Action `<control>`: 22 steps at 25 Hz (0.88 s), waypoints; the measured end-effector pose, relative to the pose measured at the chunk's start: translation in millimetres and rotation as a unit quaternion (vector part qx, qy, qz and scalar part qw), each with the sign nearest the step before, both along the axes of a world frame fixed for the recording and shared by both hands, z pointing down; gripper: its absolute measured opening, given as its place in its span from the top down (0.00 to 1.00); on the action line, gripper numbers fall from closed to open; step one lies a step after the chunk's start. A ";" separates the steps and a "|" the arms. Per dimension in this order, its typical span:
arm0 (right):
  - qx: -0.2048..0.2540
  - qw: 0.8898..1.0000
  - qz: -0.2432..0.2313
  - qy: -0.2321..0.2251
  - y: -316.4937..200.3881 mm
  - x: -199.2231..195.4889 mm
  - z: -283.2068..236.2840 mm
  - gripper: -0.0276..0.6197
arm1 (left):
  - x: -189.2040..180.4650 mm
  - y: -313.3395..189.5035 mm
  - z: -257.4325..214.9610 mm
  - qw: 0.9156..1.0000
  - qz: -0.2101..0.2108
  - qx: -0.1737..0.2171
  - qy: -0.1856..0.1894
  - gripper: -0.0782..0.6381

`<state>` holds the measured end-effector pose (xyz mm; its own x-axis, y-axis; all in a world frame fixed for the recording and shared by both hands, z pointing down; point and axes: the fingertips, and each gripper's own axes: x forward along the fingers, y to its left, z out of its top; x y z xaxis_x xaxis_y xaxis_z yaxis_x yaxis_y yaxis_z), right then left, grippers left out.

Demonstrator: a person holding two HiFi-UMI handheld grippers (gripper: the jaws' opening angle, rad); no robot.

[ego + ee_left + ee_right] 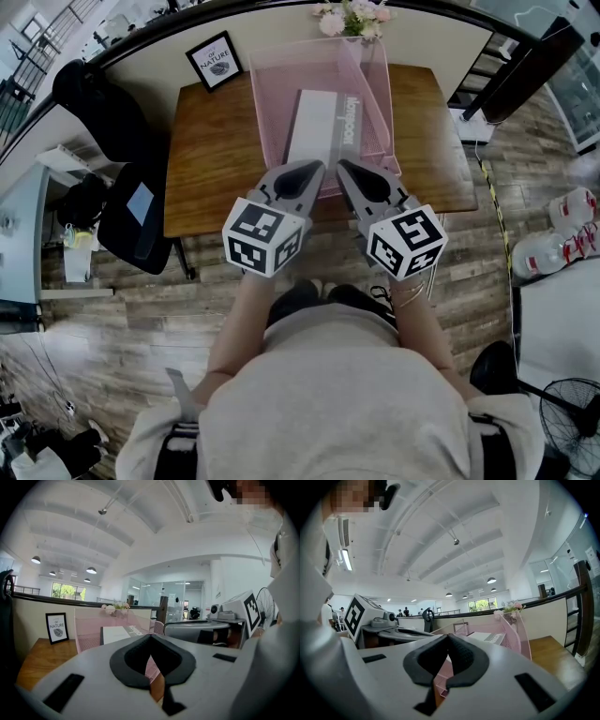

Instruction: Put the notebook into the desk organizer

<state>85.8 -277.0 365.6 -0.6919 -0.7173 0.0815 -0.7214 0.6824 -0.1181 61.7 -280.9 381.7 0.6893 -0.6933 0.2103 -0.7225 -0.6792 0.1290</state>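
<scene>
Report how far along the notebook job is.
Done, by the look of it: the notebook lies inside the pink organizer on the table. In hand: nothing. The left gripper and the right gripper both have their jaws shut and empty, held near the table's front edge. Left to do: nothing that these views show.

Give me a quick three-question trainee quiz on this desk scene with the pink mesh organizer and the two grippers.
1. True or false: the pale grey notebook lies inside the pink mesh desk organizer.
2. What stands at the brown wooden table's far left corner? A) black-framed picture B) blue mug C) stapler
3. Fill in: the jaws of the left gripper and right gripper are both ____.
Key: 1 true; 2 A; 3 shut.
</scene>
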 end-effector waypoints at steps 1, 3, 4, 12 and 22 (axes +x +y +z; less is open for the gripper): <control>0.000 1.000 0.001 0.000 0.0 0.7 0.1 0.94 | 0.2 0.1 -0.1 1.000 0.000 0.000 0.000 0.87; 0.000 1.000 0.000 0.001 0.3 1.2 0.9 0.94 | 1.0 0.6 0.9 1.000 0.002 0.000 -0.001 0.87; -0.001 1.000 -0.001 0.002 0.5 0.8 1.5 0.94 | 1.1 0.9 2.2 1.000 0.003 -0.001 -0.003 0.87; -0.001 1.000 -0.010 0.007 2.6 -2.7 2.0 0.94 | -1.7 0.8 7.3 1.000 0.000 -0.009 -0.001 0.87; 0.005 1.000 -0.005 0.027 2.0 -3.2 8.3 0.94 | 1.3 0.1 7.7 1.000 0.003 -0.013 0.004 0.87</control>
